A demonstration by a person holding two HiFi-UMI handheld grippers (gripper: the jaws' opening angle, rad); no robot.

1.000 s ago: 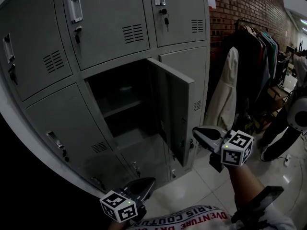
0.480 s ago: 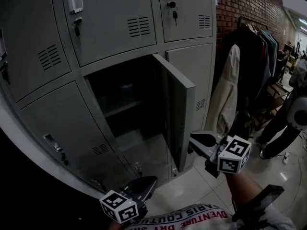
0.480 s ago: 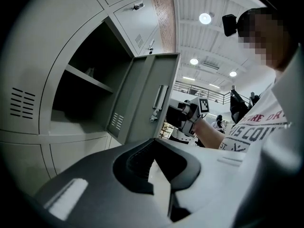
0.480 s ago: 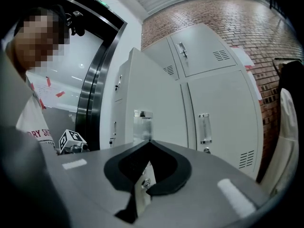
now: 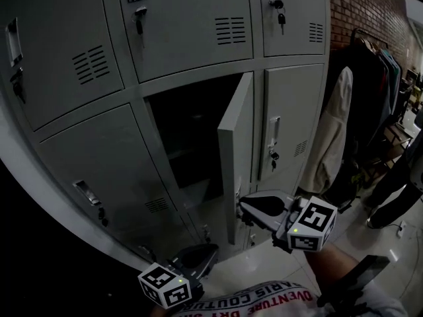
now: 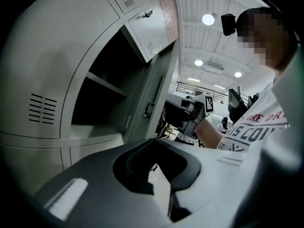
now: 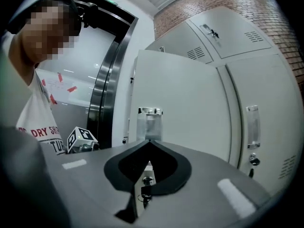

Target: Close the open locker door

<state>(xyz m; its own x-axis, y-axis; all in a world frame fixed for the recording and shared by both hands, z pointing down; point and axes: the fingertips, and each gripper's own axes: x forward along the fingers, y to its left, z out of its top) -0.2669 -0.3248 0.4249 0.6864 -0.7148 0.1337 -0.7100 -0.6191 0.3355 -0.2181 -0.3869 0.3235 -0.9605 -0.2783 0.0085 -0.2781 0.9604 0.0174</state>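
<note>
The grey locker bank (image 5: 178,25) has one middle compartment (image 5: 192,137) standing open, dark inside. Its door (image 5: 236,152) hangs about half shut. My right gripper (image 5: 243,205) is shut, holds nothing, and its tip presses on the door's outer face near the lower edge. In the right gripper view the jaws (image 7: 149,141) meet just below the door handle (image 7: 149,120), and the lock with its key (image 7: 145,182) shows through the gap behind them. My left gripper (image 5: 209,250) hangs low by my shirt, shut and empty, its tip (image 6: 154,140) aimed at the open compartment (image 6: 102,101).
Shut lockers surround the open one; the one to the right has a handle and key (image 5: 274,144). A clothes rack with coats (image 5: 344,131) stands by a brick wall (image 5: 370,12). Pale floor tiles (image 5: 264,259) lie below. A person's leg (image 5: 396,190) shows far right.
The door has swung from wide open to about half shut. My right gripper has moved left with it, staying against its outer face. The left gripper has hardly moved.
</note>
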